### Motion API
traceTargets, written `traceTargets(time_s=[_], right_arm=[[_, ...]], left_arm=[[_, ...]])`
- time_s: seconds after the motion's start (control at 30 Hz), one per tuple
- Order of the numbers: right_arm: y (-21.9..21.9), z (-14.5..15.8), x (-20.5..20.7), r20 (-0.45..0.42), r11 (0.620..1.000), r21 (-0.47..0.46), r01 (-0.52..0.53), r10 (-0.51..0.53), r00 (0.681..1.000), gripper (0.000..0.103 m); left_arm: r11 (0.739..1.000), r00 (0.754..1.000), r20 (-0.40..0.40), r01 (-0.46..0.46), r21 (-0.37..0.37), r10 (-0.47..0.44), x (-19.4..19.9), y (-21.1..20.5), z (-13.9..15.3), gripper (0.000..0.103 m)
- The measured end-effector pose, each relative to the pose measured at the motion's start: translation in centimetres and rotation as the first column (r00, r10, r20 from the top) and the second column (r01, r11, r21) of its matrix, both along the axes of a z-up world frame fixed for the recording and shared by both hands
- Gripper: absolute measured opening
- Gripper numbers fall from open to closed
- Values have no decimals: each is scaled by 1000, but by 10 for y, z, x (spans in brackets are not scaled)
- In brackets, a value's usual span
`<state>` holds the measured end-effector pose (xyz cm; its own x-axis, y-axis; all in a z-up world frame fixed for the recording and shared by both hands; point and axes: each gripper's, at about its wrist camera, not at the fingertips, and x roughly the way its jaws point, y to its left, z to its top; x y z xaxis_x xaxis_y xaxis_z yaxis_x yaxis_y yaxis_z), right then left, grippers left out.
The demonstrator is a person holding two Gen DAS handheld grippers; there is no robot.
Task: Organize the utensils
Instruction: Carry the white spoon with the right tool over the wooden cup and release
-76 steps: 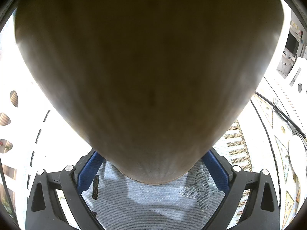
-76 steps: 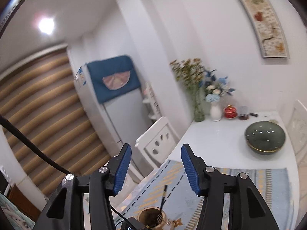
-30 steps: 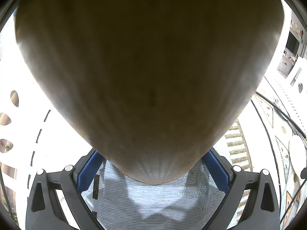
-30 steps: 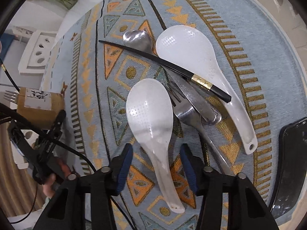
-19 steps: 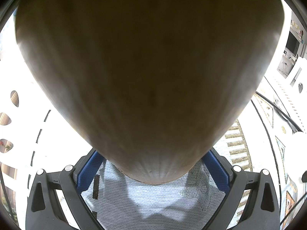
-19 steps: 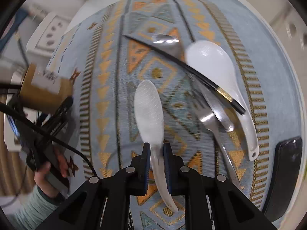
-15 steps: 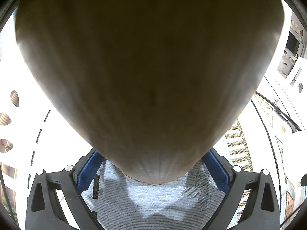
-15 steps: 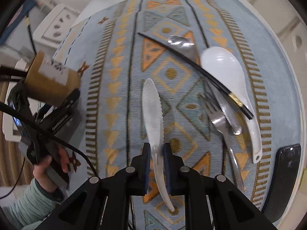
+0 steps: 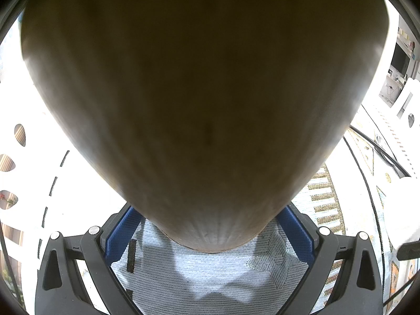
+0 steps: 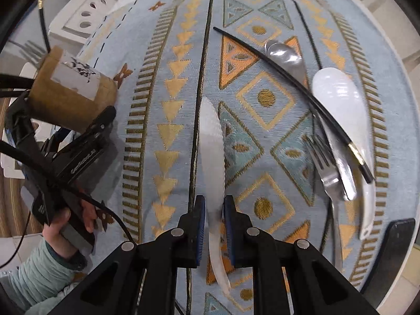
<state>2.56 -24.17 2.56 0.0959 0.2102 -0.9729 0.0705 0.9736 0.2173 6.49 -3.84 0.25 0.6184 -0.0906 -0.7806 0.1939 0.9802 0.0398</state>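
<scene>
Right gripper [image 10: 214, 216] pinches one of two white spoons [image 10: 211, 141] (edge-on).

A woven table runner [image 10: 265, 97] in pale blue, patterned with orange and teal triangles, gold diamonds and olive stripes, spreads beneath me across a white table [image 10: 393, 283]. A white chair [image 10: 84, 18] with teardrop cut-outs in its back stands past the runner's far left corner. A dark flat object [image 10: 388, 257] lies at the runner's near right edge; what it is I cannot tell. From my left view, a bright shelf with a dark screen [image 9: 400, 59] shows at far right.
</scene>
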Motion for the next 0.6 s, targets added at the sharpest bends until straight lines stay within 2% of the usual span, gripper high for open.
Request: traceTargets(time_s=[0.2, 0.33, 0.43, 0.47, 0.6], right_arm=[[7, -14, 26, -20, 1000, -1, -20, 20, 1000, 14], [5, -15, 43, 1, 1000, 27, 6, -6, 1000, 14], [0, -2, 53, 73, 1000, 31, 2, -4, 997, 12], [1, 5, 57, 105, 999, 31, -8, 5, 994, 6], [2, 39, 68, 242, 998, 49, -50, 36, 970, 5]], left_arm=[[1000, 1000, 0, 0, 0, 0, 0, 0, 0, 100], [1000, 1000, 0, 0, 0, 0, 0, 0, 0, 100], [1000, 1000, 0, 0, 0, 0, 0, -1, 0, 100], [1000, 1000, 0, 0, 0, 0, 0, 0, 0, 100], [1000, 1000, 0, 0, 0, 0, 0, 0, 0, 100]])
